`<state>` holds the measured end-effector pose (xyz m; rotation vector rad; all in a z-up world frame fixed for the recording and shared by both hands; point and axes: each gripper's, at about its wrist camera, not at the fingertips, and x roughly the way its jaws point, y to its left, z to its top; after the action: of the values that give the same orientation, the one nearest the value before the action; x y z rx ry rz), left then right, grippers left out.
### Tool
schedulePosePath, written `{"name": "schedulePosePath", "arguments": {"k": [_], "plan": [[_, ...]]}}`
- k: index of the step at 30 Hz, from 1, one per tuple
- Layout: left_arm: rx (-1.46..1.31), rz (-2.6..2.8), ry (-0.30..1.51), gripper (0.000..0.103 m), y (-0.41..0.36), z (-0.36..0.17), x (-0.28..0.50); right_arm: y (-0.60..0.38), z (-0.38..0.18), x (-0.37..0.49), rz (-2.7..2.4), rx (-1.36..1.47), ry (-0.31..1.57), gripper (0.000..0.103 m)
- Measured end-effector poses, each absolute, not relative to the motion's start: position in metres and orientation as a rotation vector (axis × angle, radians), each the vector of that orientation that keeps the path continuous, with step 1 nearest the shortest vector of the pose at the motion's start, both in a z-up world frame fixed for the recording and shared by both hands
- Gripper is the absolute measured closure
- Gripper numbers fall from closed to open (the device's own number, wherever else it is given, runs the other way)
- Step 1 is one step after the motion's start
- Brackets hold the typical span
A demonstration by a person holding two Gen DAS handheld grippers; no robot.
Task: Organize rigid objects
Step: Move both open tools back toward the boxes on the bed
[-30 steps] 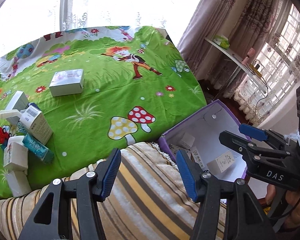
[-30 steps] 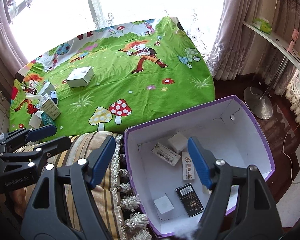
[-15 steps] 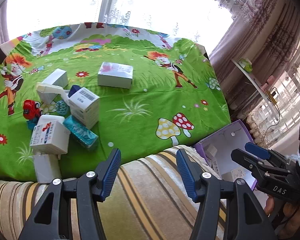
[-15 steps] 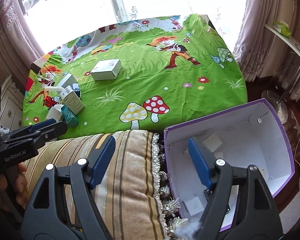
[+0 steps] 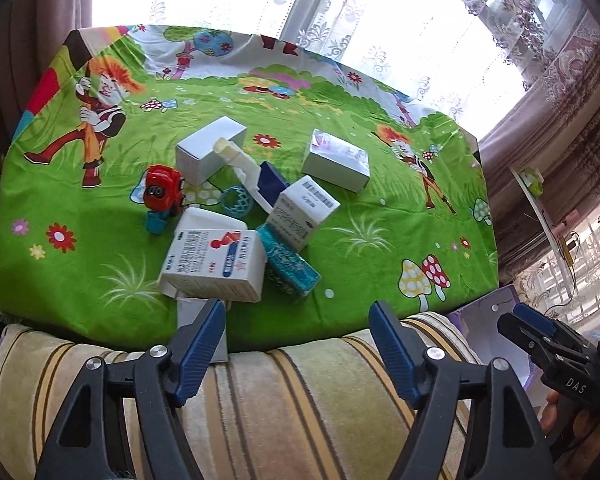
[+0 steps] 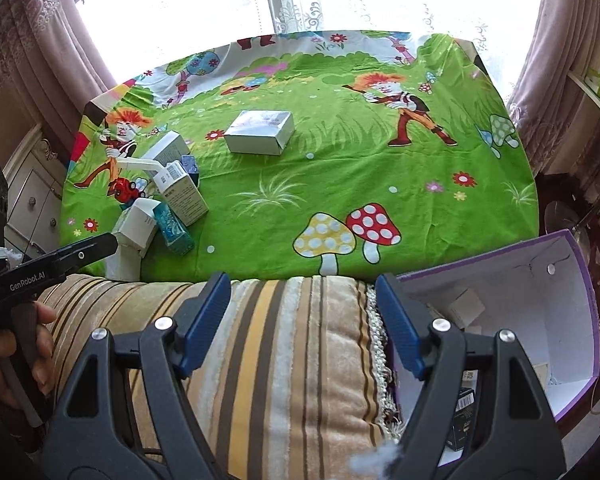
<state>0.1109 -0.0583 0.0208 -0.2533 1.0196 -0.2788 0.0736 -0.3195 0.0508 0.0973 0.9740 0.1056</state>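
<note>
Green cartoon cloth covers the table; boxes lie piled at left. Left gripper has just been opening, nothing between. Right gripper is released, empty.

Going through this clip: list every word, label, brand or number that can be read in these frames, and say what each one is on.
"DAS": on the right gripper body, seen from the left wrist.
"GenRobot.AI": on the left gripper body, seen from the right wrist.
White box with red and blue print: dense text, too small to read.
Barcode box: barcode and print, unreadable.
Teal box: lettering too blurred.
</note>
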Motion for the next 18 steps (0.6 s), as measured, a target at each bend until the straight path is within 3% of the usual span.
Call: {"name": "schedulePosePath", "arguments": {"k": [3, 18], "plan": [[-0.243, -0.271, 1.029, 0.021, -0.047, 0.018, 0.115, -0.306, 0.053, 0.083, 0.138, 0.082, 0.971, 0.025], [-0.235, -0.318, 1.160, 0.017, -0.023, -0.015, 0.160, -0.239, 0.041, 0.137, 0.274, -0.031, 1.004, 0.023]]}}
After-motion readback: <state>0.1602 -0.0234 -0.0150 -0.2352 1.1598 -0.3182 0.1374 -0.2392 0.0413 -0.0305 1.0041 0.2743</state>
